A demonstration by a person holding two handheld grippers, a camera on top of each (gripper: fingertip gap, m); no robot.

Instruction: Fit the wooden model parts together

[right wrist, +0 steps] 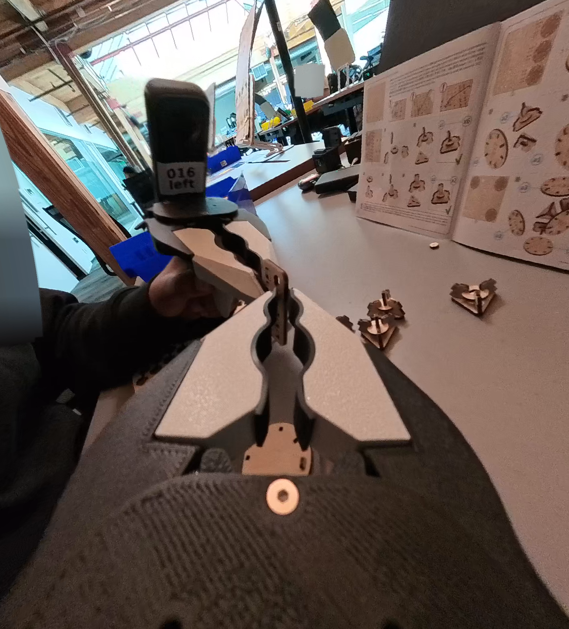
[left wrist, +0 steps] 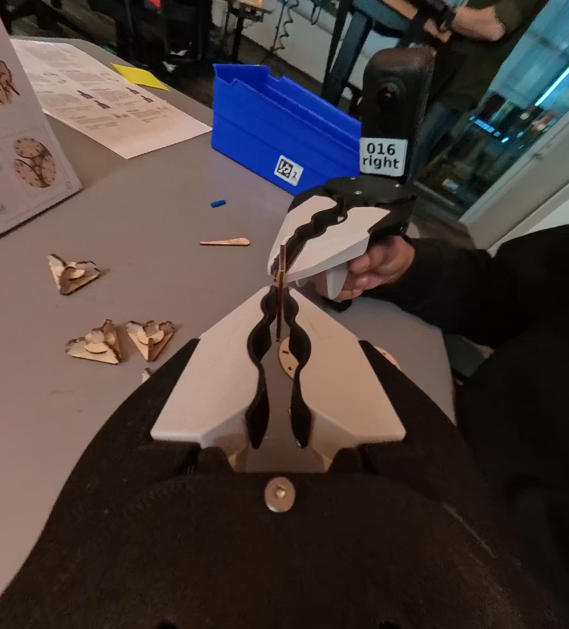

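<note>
A thin flat wooden piece with small slots point(right wrist: 278, 306) is held above the grey table point(left wrist: 160, 204). In the left wrist view it shows edge-on point(left wrist: 280, 306). My left gripper point(left wrist: 278, 291) is shut on it, with the piece running back between its fingers. My right gripper point(right wrist: 281, 294) is shut on the same piece from the opposite side. The right gripper also shows in the left wrist view point(left wrist: 276, 270), and the left gripper in the right wrist view point(right wrist: 262, 272). A round wooden disc with slots point(left wrist: 288, 357) lies on the table under the grippers and also shows in the right wrist view point(right wrist: 278, 449).
Small triangular wooden assemblies point(left wrist: 73, 274) point(left wrist: 96, 343) point(left wrist: 150, 335) lie to the left. A teardrop wooden piece point(left wrist: 225, 242) and a small blue peg point(left wrist: 217, 203) lie farther off. A blue bin point(left wrist: 283, 126) stands behind. An open instruction booklet point(right wrist: 480, 153) stands at the table's edge. Both grippers' tips are close together, under 4 cm apart.
</note>
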